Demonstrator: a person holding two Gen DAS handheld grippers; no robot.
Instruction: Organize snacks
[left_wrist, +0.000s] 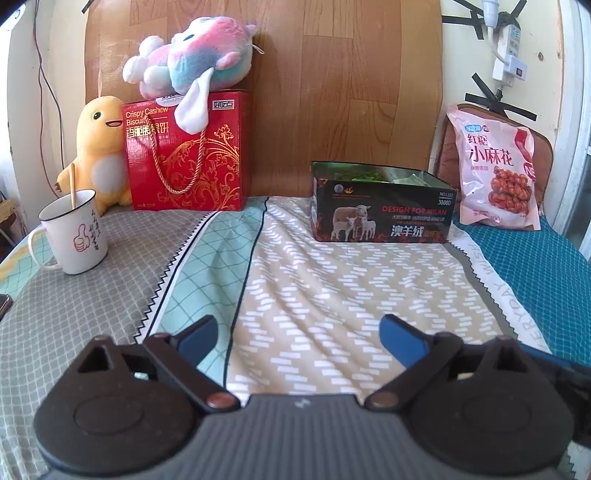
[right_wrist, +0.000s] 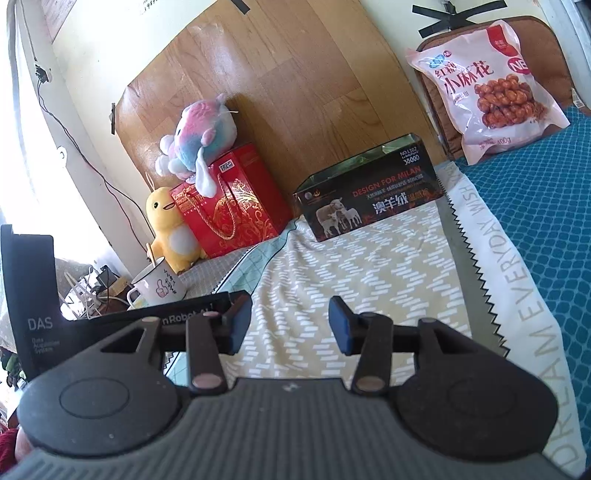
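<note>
An open black box with sheep pictures (left_wrist: 382, 206) stands at the back of the bed, with green packets showing inside; it also shows in the right wrist view (right_wrist: 369, 197). A pink snack bag of fried twists (left_wrist: 496, 168) leans upright at the back right, also in the right wrist view (right_wrist: 487, 88). My left gripper (left_wrist: 299, 341) is open and empty, low over the patterned bedspread, well short of the box. My right gripper (right_wrist: 290, 325) is open and empty, also short of the box.
A red biscuit gift box (left_wrist: 186, 155) with a pastel plush toy (left_wrist: 192, 61) on top stands at the back left, beside a yellow duck plush (left_wrist: 98, 151). A white mug (left_wrist: 74, 232) with a stick stands left. The left gripper's body (right_wrist: 29, 295) shows left in the right wrist view.
</note>
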